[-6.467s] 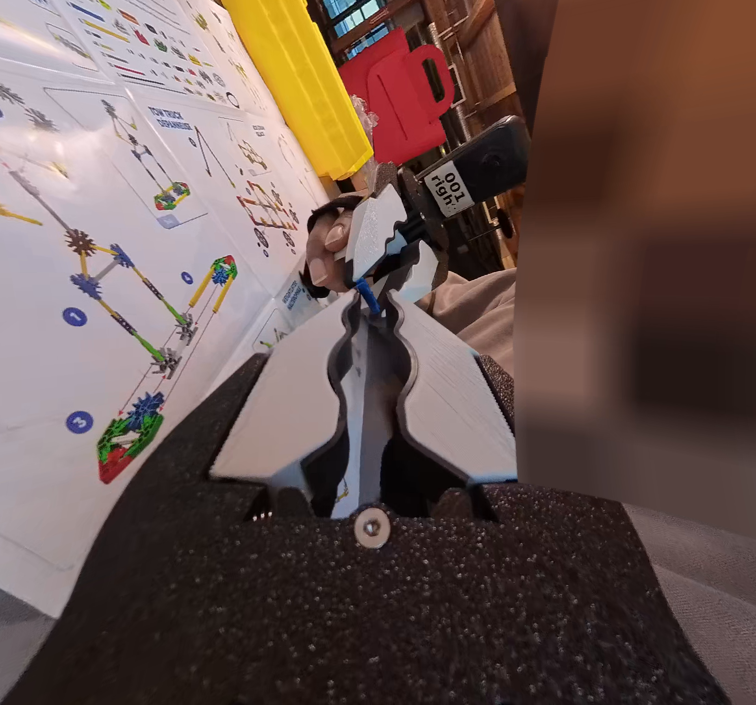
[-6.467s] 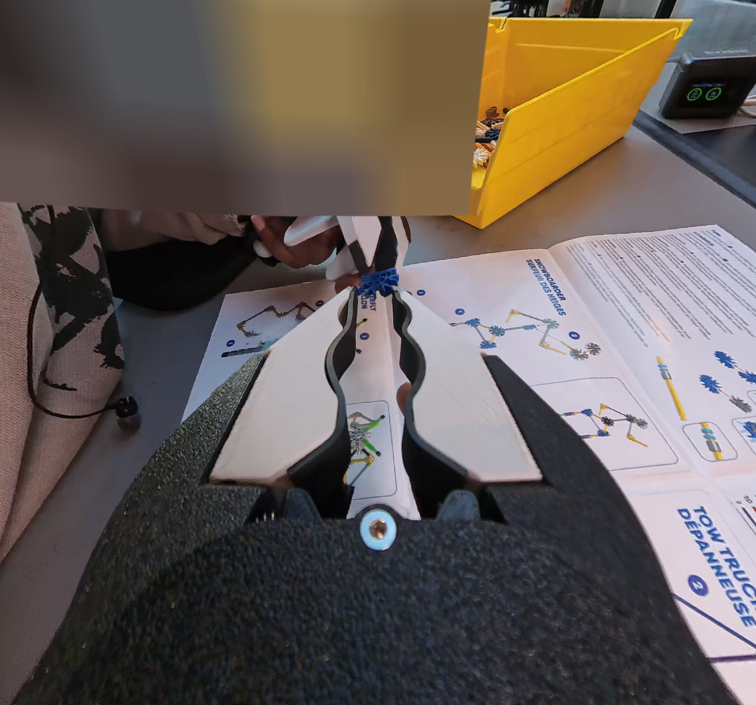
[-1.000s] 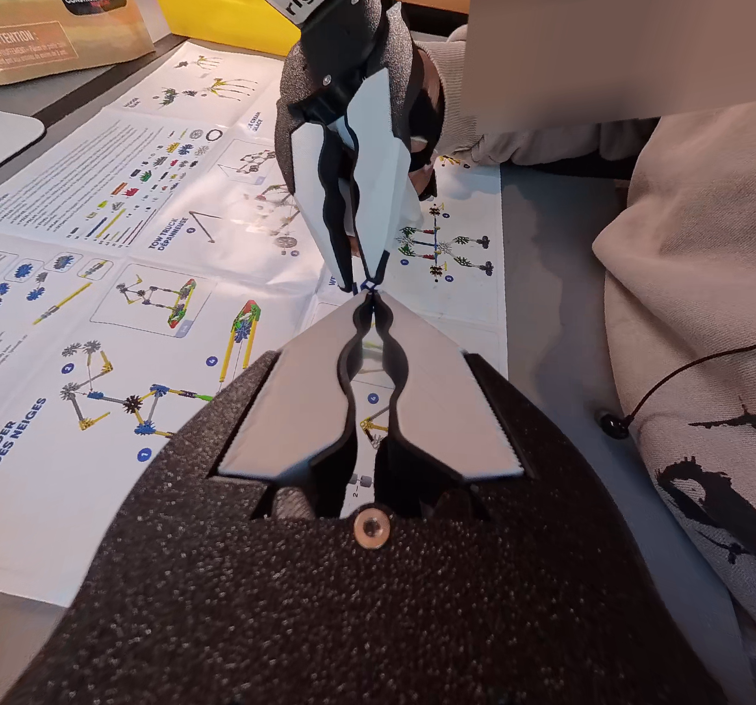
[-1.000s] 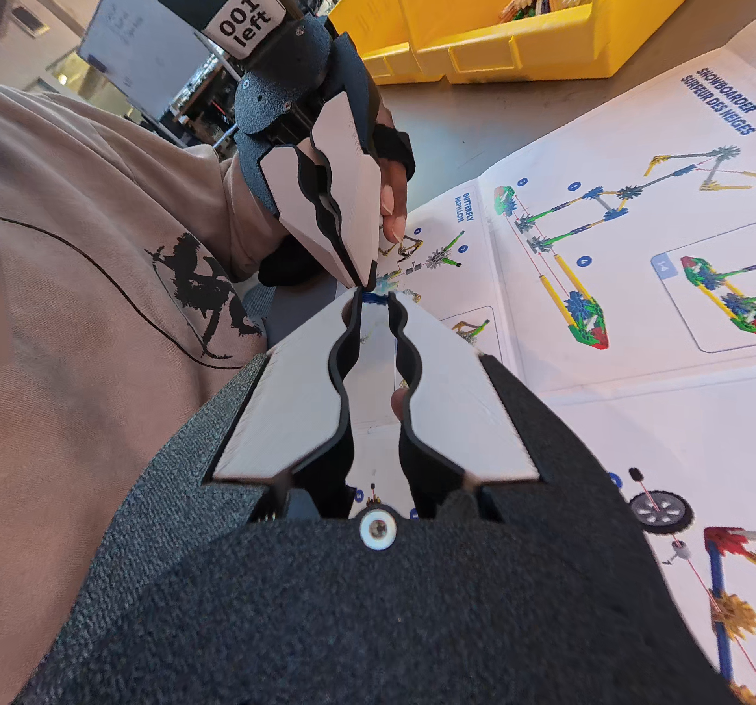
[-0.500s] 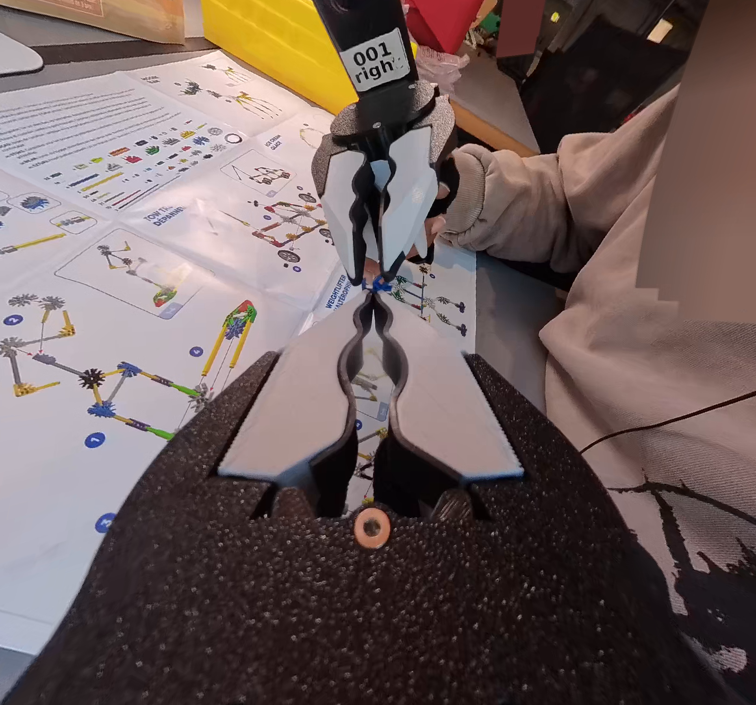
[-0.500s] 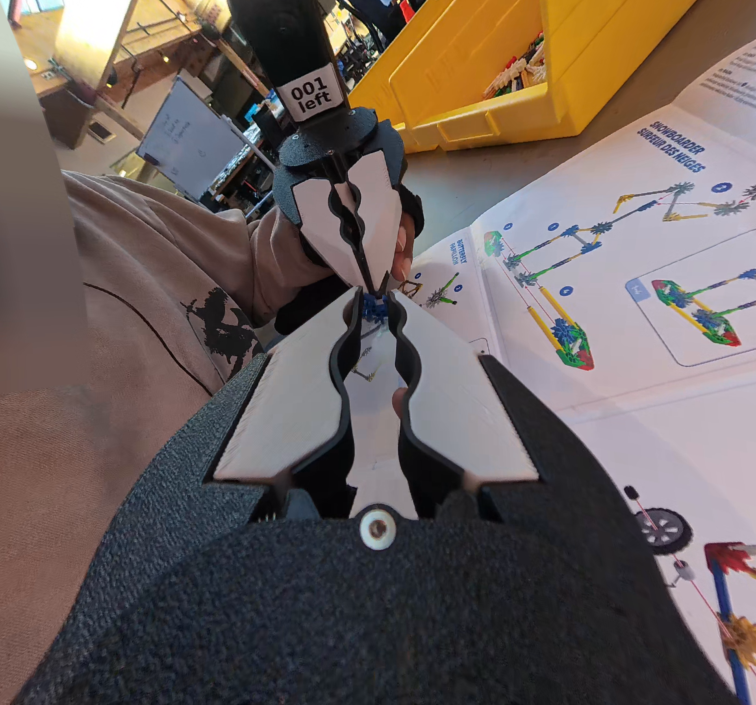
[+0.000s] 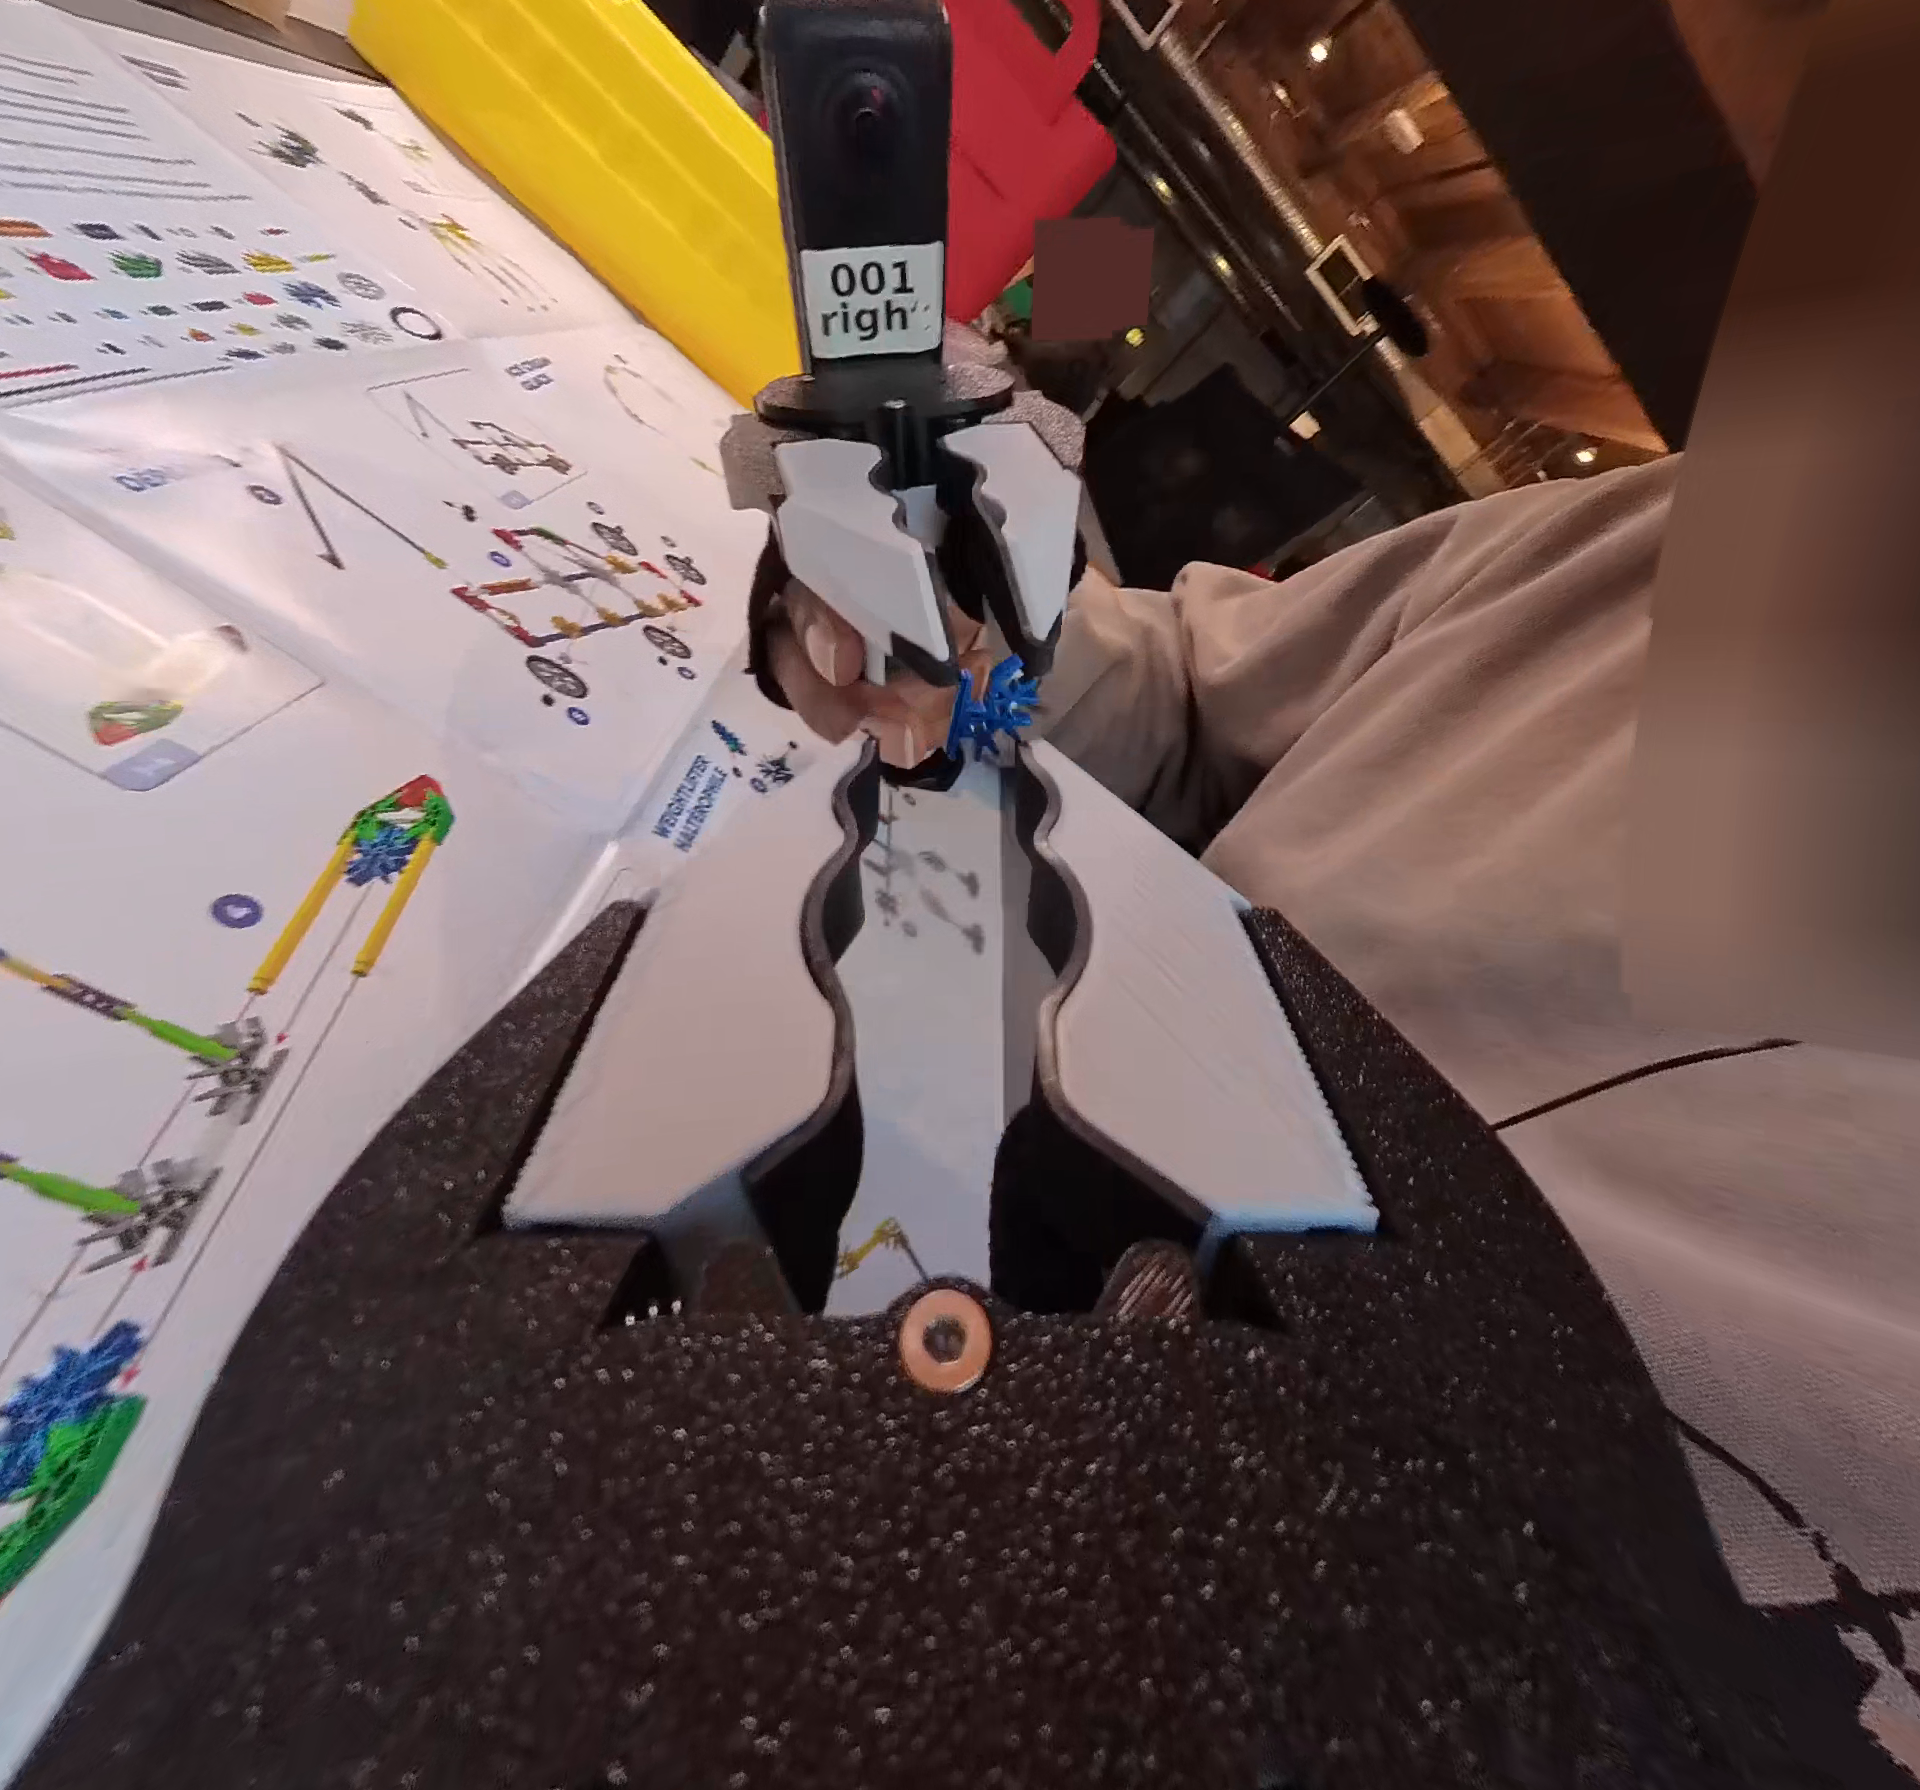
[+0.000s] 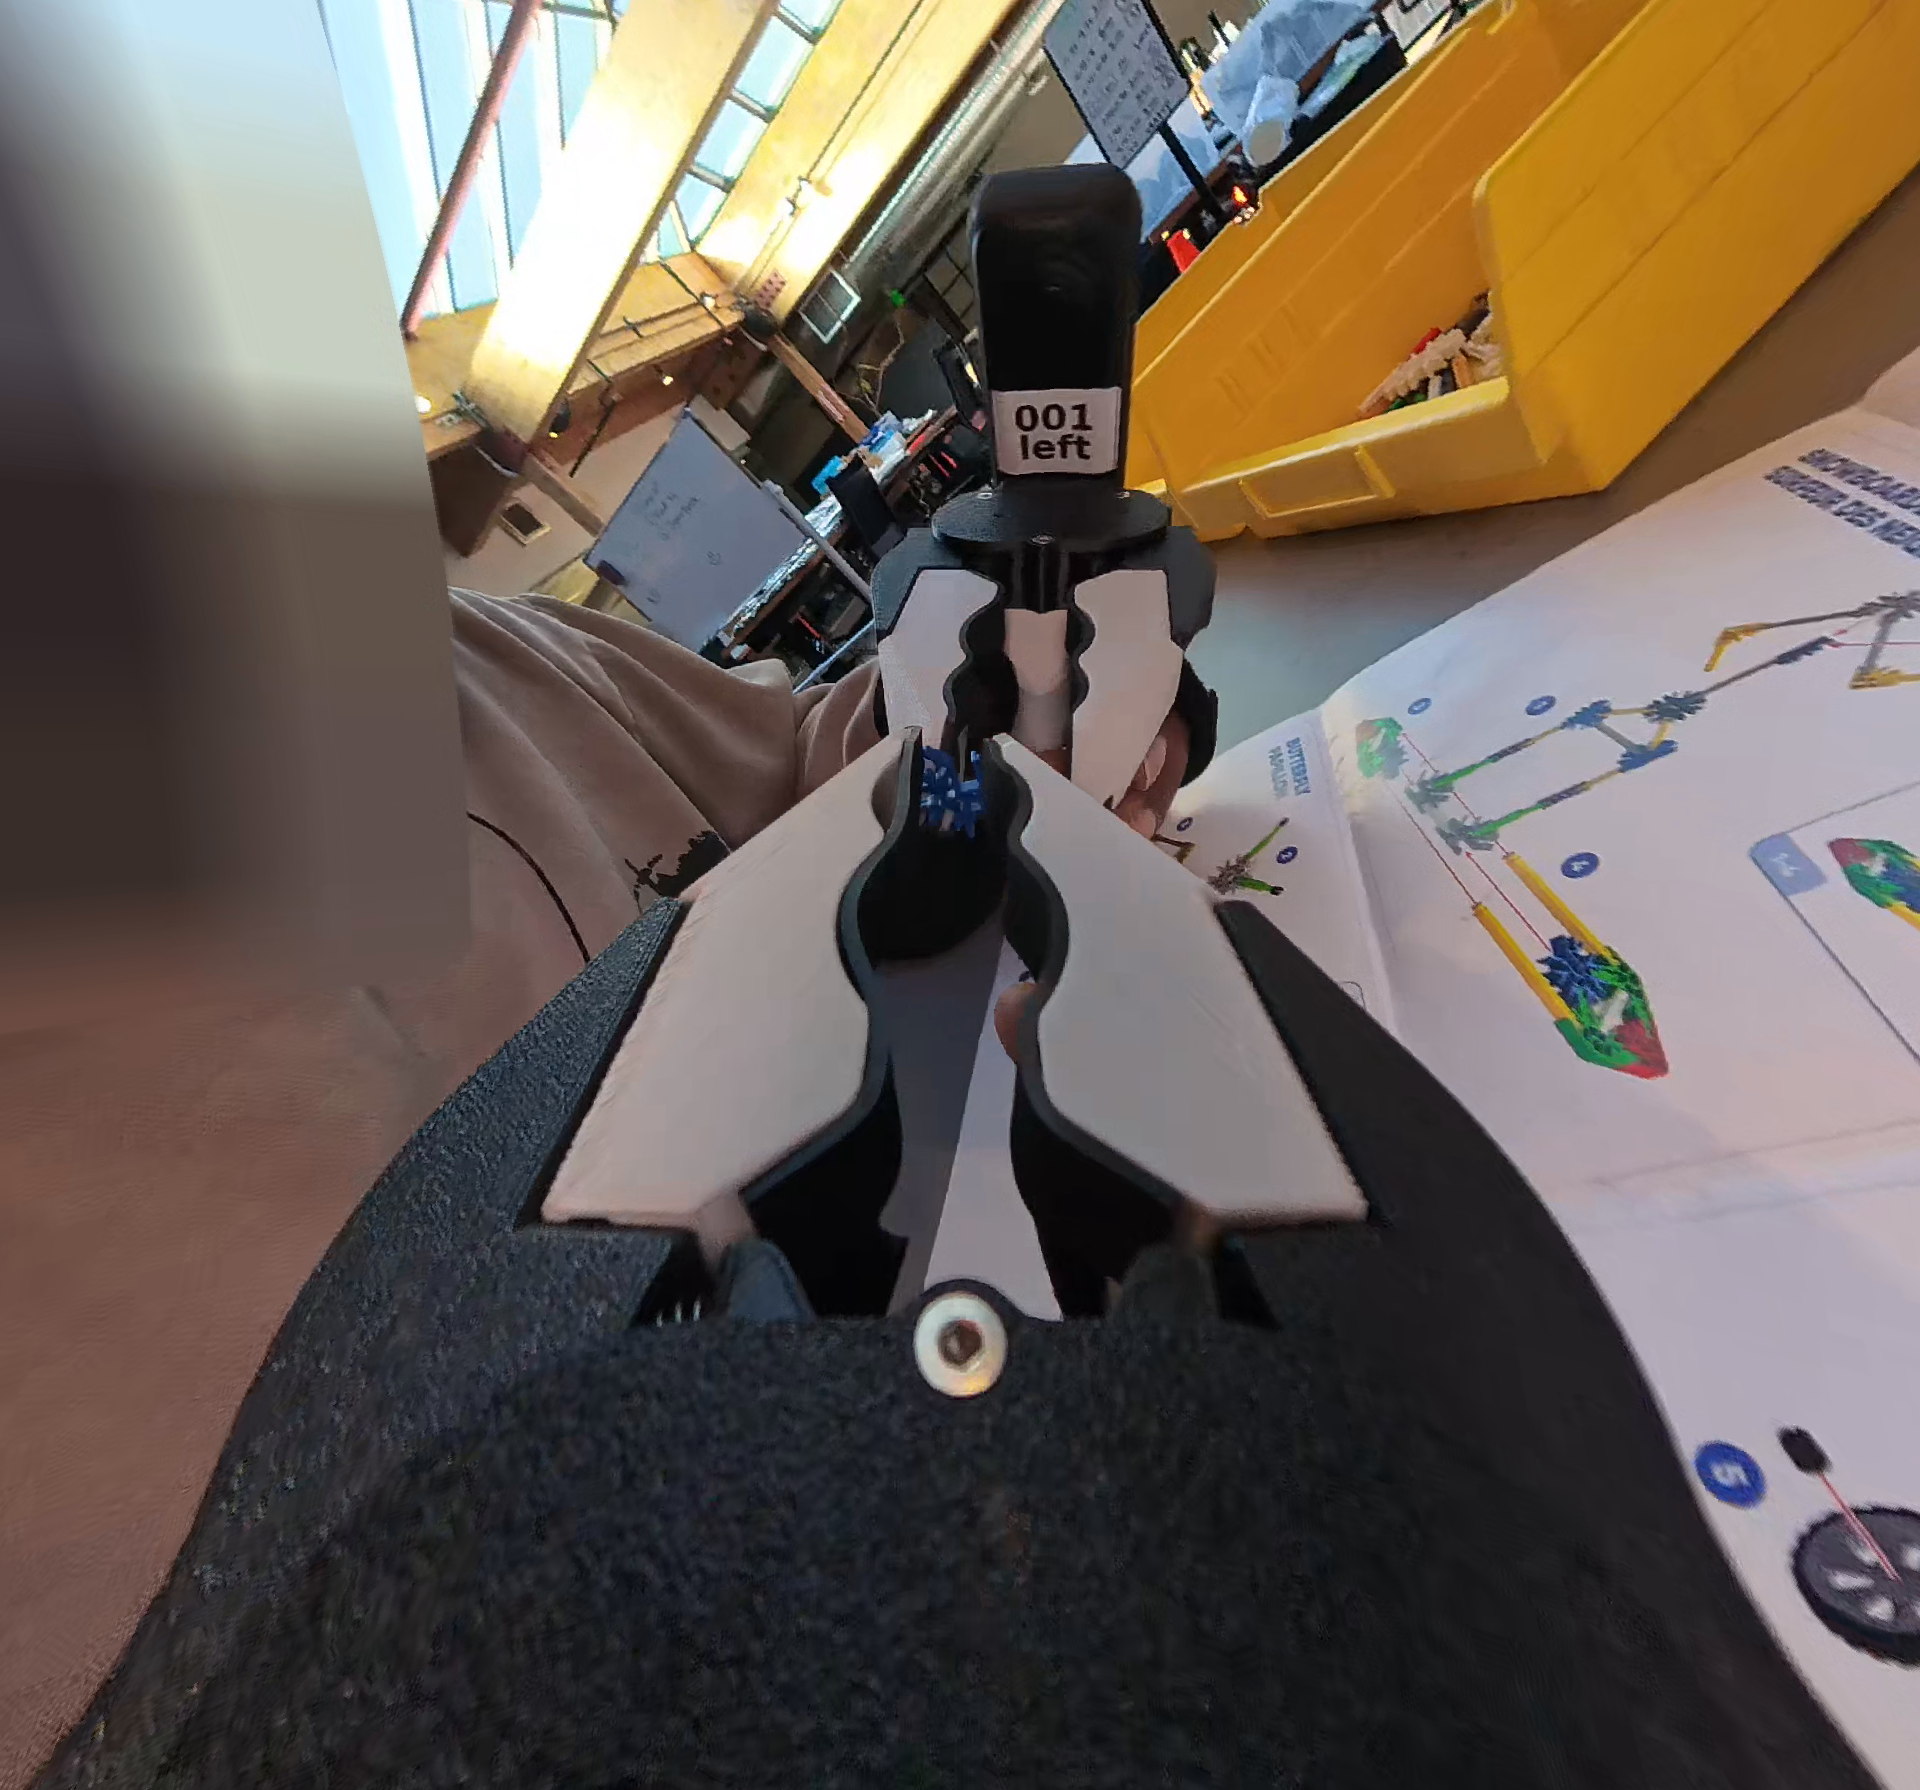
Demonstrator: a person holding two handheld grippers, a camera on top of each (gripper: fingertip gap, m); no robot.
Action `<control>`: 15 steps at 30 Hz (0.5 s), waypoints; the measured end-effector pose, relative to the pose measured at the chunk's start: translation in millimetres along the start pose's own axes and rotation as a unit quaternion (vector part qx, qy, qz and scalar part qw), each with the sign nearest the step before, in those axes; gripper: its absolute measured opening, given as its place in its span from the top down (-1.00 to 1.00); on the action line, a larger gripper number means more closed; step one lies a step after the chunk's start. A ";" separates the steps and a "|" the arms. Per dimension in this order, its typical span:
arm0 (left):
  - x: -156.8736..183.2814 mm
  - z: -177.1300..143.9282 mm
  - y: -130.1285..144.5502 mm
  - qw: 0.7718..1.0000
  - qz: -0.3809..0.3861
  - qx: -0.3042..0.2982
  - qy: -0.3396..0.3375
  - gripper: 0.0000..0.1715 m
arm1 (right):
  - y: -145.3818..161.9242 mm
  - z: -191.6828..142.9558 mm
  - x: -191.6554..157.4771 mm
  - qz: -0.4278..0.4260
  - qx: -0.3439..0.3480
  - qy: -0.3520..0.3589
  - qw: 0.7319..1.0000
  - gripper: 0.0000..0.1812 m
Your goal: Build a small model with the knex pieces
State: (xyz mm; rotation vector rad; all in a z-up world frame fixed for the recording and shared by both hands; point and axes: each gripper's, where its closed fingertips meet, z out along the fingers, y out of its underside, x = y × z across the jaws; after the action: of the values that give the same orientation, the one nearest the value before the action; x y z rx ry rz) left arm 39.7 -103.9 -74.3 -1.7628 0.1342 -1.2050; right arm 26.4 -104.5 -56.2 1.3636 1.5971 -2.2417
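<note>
A small blue snowflake-shaped connector [image 8: 951, 797] sits between the fingertips of my right gripper [image 8: 956, 753], which is shut on it. In the left wrist view the same connector [image 7: 992, 704] shows at the tips of the right gripper [image 7: 982, 670], which faces my camera and is held by a hand [image 7: 831, 670]. My left gripper [image 7: 943, 758] is open and empty, its tips just below and on either side of the connector. In the right wrist view the left gripper's fingers [image 8: 1127, 670] stand apart just behind the connector.
A large white instruction sheet [image 7: 312, 597] with coloured building diagrams covers the table and also shows in the right wrist view [image 8: 1558, 909]. Yellow bins [image 7: 561, 109] stand at the far edge; one yellow bin [image 8: 1558, 369] holds loose pieces. A beige sleeve [image 7: 1351, 701] lies close on the right. The grippers are tip to tip, or close to it.
My left gripper has opened and let go; half a second ago it was shut at the connector. The connector stays in the right gripper. Both grippers have tilted upward.
</note>
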 end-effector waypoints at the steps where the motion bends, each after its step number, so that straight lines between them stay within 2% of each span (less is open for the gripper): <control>1: 4.5 1.0 -1.0 1.000 -0.005 0.004 0.014 0.72 | -0.2 0.6 -2.5 -0.004 0.003 -0.007 1.000 0.89; 4: 16.0 4.1 -0.5 0.999 0.016 0.002 0.031 0.86 | 1.2 -0.2 -6.6 -0.015 0.004 -0.022 1.000 0.96; 9: 9.4 1.4 -1.7 1.000 0.017 0.003 0.005 0.88 | -1.5 -4.2 -1.1 -0.018 0.010 -0.011 1.000 0.99; 15: -18.8 -7.5 -4.2 0.997 -0.001 0.009 -0.072 0.89 | -5.8 -16.5 17.7 -0.049 -0.001 0.055 0.997 0.94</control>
State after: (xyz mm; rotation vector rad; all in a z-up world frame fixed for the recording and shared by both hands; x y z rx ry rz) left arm 22.8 -96.1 -83.2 -1.8270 0.0367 -1.0733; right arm 22.8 -81.6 -65.1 1.4630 1.7365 -2.2542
